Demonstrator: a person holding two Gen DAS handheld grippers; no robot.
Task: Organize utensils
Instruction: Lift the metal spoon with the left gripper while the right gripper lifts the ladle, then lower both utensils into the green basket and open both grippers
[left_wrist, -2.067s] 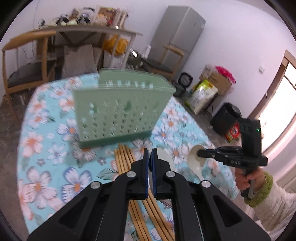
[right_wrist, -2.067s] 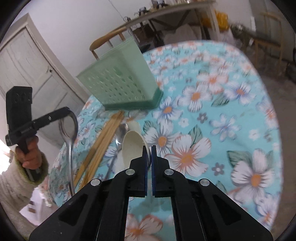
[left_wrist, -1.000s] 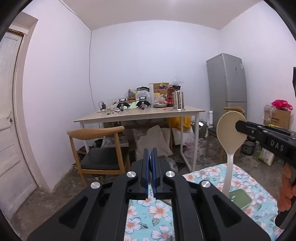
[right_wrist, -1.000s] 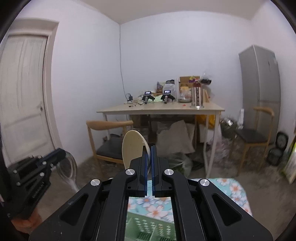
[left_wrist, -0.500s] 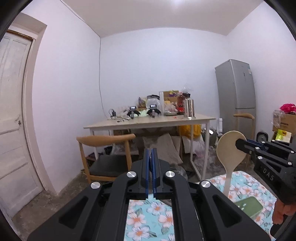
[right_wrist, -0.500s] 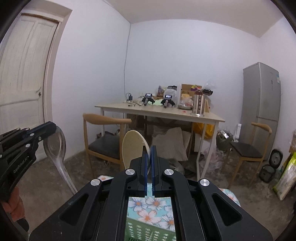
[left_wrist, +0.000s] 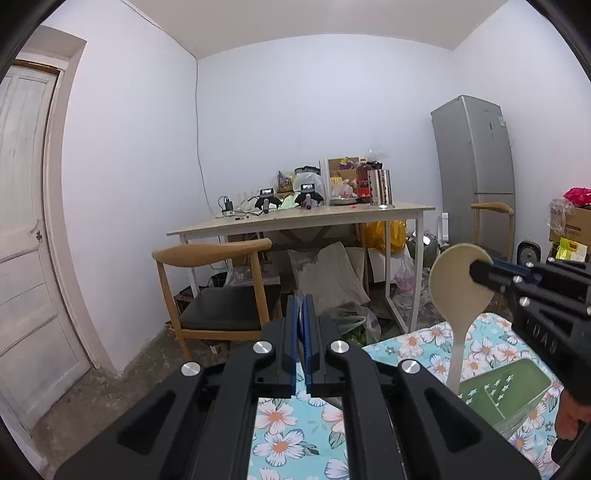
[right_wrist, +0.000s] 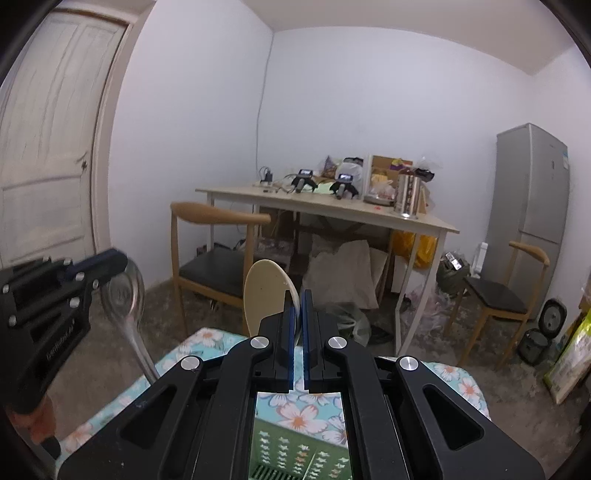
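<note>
Soft, even indoor light, no harsh shadows; strong fisheye bending and dark vignetted corners; slight motion blur.

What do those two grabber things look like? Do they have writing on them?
Both are matte black plastic with angular arms, round silver bolts and thin blue pads lining the fingers. The left gripper shows faint raised lettering on its side in the right wrist view; the right gripper bears raised letters too, seen from the left. No sleeve shows in these views.

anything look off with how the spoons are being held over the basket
Nothing damaged or spilled. Both are pinched by the bowl, handles hanging down: the cream spoon in the right tool, the clear spoon in the left tool, above the green basket.
</note>
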